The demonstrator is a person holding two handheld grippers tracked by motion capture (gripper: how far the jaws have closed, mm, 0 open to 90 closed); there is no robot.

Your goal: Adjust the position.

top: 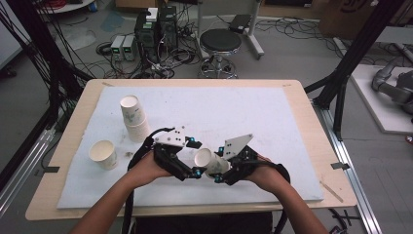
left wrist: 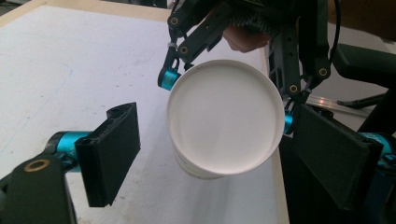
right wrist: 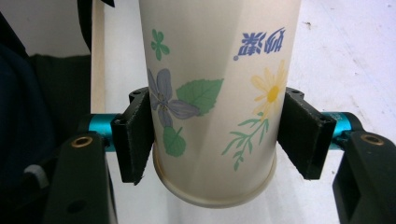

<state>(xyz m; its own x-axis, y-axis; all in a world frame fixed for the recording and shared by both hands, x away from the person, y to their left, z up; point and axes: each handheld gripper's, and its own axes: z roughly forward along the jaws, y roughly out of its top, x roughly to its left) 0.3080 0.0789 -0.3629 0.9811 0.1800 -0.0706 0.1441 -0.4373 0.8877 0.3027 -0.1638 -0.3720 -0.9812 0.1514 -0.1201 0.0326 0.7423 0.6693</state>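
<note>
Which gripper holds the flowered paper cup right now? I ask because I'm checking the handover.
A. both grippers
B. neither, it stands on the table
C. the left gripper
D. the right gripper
D: the right gripper clamps the cup between its pads, while the left gripper stands open around its mouth.

The cream paper cup (right wrist: 210, 98) bears purple and yellow flowers, green leaves and blue lettering.

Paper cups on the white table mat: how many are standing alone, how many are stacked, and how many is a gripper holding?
White paper cup standing alone: 1
White paper cups stacked upside down: 2, as far as the high view shows
Flower-printed white paper cup held in the right gripper: 1
Total: 4
</note>
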